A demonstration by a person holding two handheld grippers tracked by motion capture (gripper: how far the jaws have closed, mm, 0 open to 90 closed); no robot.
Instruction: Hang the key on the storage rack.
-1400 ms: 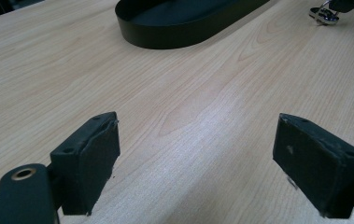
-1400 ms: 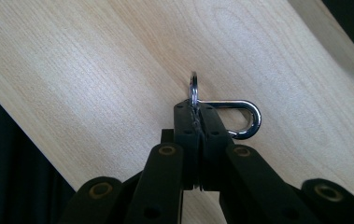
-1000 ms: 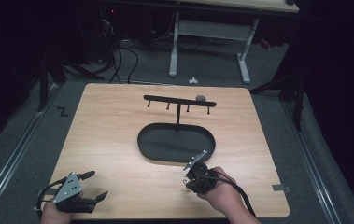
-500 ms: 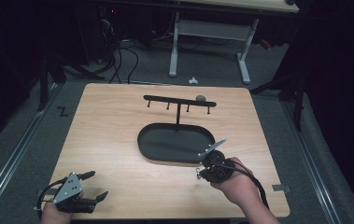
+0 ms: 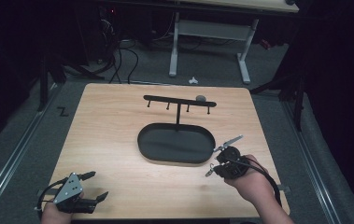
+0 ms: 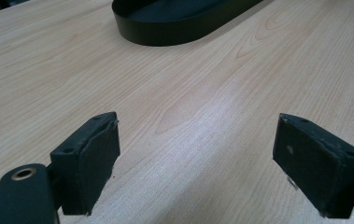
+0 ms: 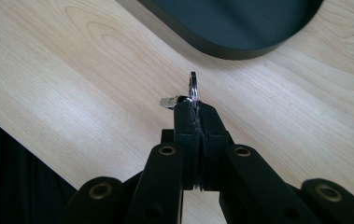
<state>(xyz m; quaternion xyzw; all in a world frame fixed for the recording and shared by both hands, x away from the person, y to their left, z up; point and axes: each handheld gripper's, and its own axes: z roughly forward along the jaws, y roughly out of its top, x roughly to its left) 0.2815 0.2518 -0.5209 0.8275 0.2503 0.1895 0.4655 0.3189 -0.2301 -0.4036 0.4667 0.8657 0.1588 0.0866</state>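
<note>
Overhead, pale wood table, dark room, left tool released, right tool grasping metal ring.

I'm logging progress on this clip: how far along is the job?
Done: the right gripper is shut on a small metal ring, lifted near the oval black tray. In hand: carrying it. Left, probably: hanging it on the hook rack, whose pegs look bare. The left gripper sits open.

The high view looks forward and down over the whole table. Both gripper views sit low and close, facing the black oval tray, which all three views share.
</note>
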